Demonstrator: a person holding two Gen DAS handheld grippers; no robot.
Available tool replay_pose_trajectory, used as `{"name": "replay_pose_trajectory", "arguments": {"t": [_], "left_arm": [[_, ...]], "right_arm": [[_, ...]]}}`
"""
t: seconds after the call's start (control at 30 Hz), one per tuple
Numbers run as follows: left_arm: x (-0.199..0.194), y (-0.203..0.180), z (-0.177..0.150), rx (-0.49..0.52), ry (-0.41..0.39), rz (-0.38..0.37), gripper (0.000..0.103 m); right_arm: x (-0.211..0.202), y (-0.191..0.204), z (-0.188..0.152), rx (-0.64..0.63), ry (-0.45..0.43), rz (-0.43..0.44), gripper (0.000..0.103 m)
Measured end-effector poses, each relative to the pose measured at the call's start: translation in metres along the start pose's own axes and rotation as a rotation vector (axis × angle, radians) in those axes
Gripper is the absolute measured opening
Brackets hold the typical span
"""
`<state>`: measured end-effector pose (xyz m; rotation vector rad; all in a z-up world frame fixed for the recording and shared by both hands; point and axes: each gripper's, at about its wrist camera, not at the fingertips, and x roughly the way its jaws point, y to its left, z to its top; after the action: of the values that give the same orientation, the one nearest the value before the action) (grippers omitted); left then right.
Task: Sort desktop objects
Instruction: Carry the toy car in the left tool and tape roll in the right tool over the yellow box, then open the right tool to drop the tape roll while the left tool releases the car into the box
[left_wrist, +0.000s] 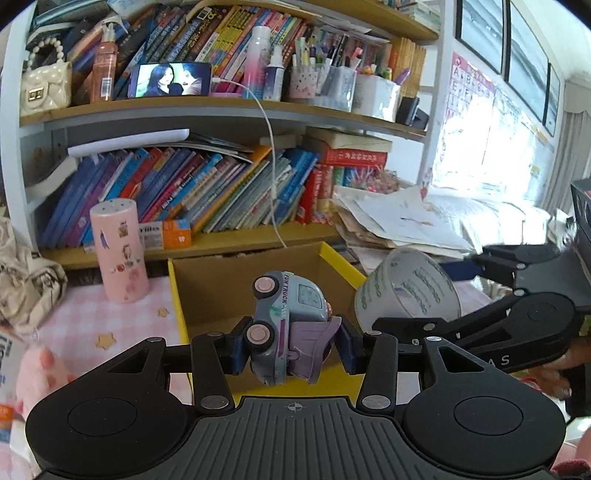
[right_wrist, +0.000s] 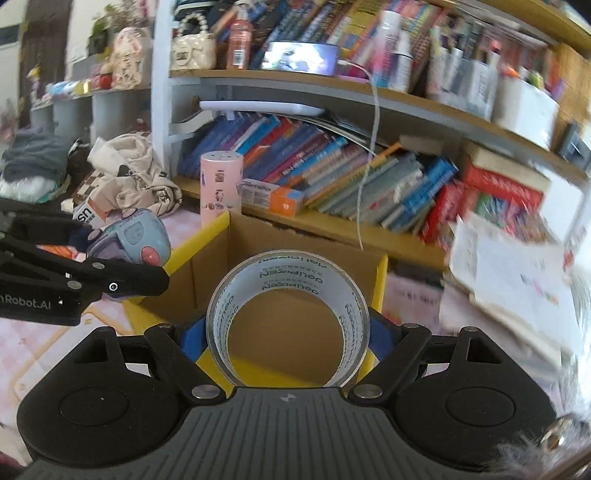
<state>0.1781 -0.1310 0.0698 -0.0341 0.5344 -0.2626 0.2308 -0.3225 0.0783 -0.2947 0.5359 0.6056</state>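
Gripping the toy truck in our left gripper, we had its blue pads clamped on either side of the little grey-blue vehicle, which sat tipped on its side with its pink wheels facing left and the words "FUN TRUCK" readable along its body. We held it in the air over the near edge of the cardboard box, an open carton with yellow rims standing on the pink checked tablecloth.

Our right gripper was closed on the tape roll, a clear roll with green lettering, pinched across its width between the blue pads and held upright so that we looked straight through its hole into the box. It too hung above the near rim of the box. In the left wrist view the roll sat just to the right of the truck, apart from it.

Beyond the box stood a pink cylindrical bottle with stickers, and behind it a bookshelf crowded with leaning books. A phone rested on the middle shelf, its white cable trailing down towards the box.
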Motion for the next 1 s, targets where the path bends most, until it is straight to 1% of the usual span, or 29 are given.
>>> {"name": "replay_pose_trajectory", "arguments": {"t": [0.17,0.33,0.5,0.53,0.67,0.77,0.83,0.87,0.93,1.0], "left_arm": [[0.03,0.006,0.007,0.024,0.057,0.047,0.045],[0.059,0.011,0.001,0.032,0.132,0.08,0.045],[0.085,0.018,-0.002,0.042,0.204,0.109,0.045],[0.09,0.019,-0.002,0.045,0.221,0.111,0.045],[0.107,0.02,-0.005,0.065,0.287,0.105,0.045],[0.113,0.02,-0.007,0.061,0.322,0.091,0.045],[0.115,0.019,-0.009,0.066,0.331,0.091,0.045],[0.116,0.018,-0.009,0.069,0.334,0.09,0.045],[0.116,0.018,-0.009,0.069,0.337,0.088,0.045],[0.117,0.018,-0.008,0.07,0.341,0.086,0.045]], "right_arm": [[0.034,-0.013,0.011,-0.134,0.027,0.045,0.083],[0.078,-0.011,0.009,-0.315,0.093,0.089,0.083],[0.114,-0.007,0.005,-0.502,0.159,0.163,0.083],[0.117,-0.009,0.007,-0.507,0.163,0.2,0.083],[0.133,-0.014,0.017,-0.561,0.207,0.289,0.083],[0.141,-0.017,0.022,-0.578,0.238,0.335,0.083],[0.145,-0.02,0.024,-0.571,0.252,0.357,0.083],[0.145,-0.023,0.025,-0.564,0.252,0.361,0.083],[0.15,-0.029,0.028,-0.563,0.241,0.333,0.083],[0.156,-0.036,0.03,-0.557,0.248,0.307,0.083]]}}
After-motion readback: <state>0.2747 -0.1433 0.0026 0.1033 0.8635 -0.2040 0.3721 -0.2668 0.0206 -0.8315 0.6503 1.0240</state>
